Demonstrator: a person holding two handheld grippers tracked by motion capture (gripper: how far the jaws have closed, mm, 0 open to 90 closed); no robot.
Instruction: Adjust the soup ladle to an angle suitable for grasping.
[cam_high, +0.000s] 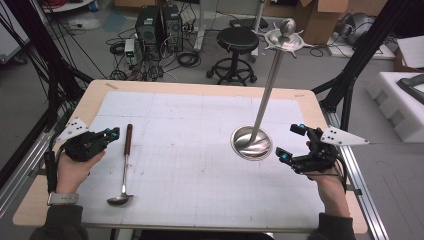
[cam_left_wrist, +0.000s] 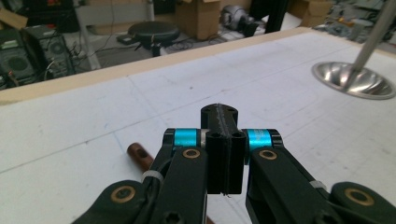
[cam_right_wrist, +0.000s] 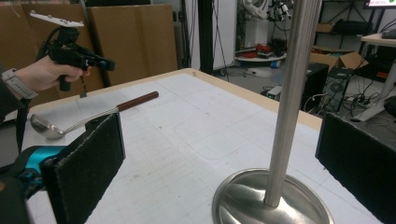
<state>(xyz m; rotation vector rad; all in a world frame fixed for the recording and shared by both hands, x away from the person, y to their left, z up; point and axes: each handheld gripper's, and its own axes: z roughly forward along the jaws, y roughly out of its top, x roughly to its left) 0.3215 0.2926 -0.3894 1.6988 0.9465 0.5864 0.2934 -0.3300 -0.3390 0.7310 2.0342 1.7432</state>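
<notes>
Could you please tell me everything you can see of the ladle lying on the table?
The ladle lies flat on the white gridded mat, towards the person's left. It has a small shiny metal bowl at the near end, a thin metal shaft, and a reddish-brown handle, seemingly wood, pointing away from the person. Nothing grips it: the left gripper is beside the handle, jaws shut on nothing.
</notes>
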